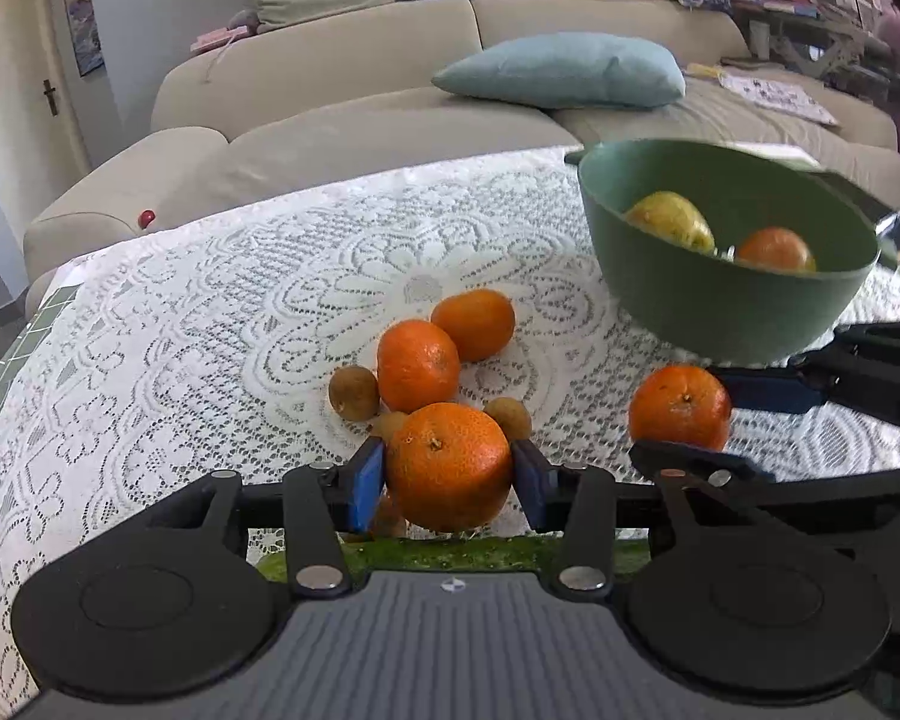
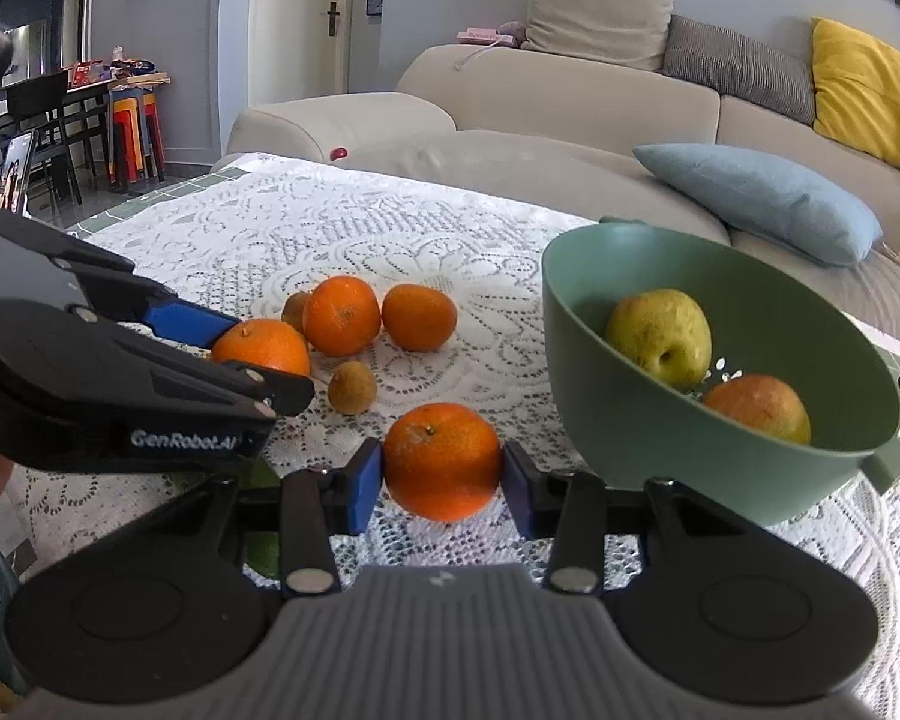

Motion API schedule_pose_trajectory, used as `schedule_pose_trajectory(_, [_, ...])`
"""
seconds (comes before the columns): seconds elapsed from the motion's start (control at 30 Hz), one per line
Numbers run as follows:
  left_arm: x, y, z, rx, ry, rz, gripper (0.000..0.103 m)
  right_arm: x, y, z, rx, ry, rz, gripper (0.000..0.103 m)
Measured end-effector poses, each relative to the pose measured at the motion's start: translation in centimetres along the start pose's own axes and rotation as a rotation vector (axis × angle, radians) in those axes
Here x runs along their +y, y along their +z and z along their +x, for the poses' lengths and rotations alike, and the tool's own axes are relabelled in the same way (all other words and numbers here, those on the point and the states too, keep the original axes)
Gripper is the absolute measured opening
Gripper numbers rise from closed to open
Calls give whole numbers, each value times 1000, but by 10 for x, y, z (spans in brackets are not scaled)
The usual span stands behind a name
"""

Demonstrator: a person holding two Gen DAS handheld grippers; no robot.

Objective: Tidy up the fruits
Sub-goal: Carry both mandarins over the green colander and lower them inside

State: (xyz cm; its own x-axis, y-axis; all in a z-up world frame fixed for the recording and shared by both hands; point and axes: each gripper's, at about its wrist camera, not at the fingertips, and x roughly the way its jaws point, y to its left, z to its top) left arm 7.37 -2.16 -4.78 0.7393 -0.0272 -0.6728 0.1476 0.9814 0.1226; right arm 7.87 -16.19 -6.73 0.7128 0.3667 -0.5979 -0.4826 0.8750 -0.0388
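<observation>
1. The left gripper (image 1: 449, 483) squeezes one orange (image 1: 449, 465), low in the frame.
2. The right gripper (image 2: 441, 476) squeezes another orange (image 2: 441, 461) beside the green bowl (image 2: 630, 456).
3. Squeezing loosely might let an orange slip and roll away.

White openwork lace cloth (image 2: 390, 228) covers the worktop; the matt green plastic bowl (image 2: 720, 462) looks smooth; orange mandarins' (image 2: 441, 461) peel looks dimpled.

Beige sofa (image 2: 510, 96), pale blue cushion (image 1: 561, 71) on its seat, yellow cushion (image 2: 861, 93), white lace tablecloth (image 1: 210, 312)
</observation>
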Motion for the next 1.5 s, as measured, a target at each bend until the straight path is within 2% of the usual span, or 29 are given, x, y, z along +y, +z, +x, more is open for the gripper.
schedule_pose_trajectory(0.4, [3,16,-24,-32,-19,-88,51,1,14,-29,-62,18,-82,40])
schedule_pose_trajectory(0.8, [-2,42,-38,-60,-71,-142,51,-14,40,-58,-114,9,-196,40])
schedule_pose_trajectory(0.97, [-9,58,-38,-70,-94,-169,51,-26,52,-61,-112,-17,-230,40])
schedule_pose_trajectory(1.17, [-21,81,-31,-71,-165,-204,51,-45,64,-60,-103,-50,-261,40])
schedule_pose_trajectory(1.5, [-45,106,-5,-31,-236,-205,51,-85,74,-44,-22,-95,-260,40])
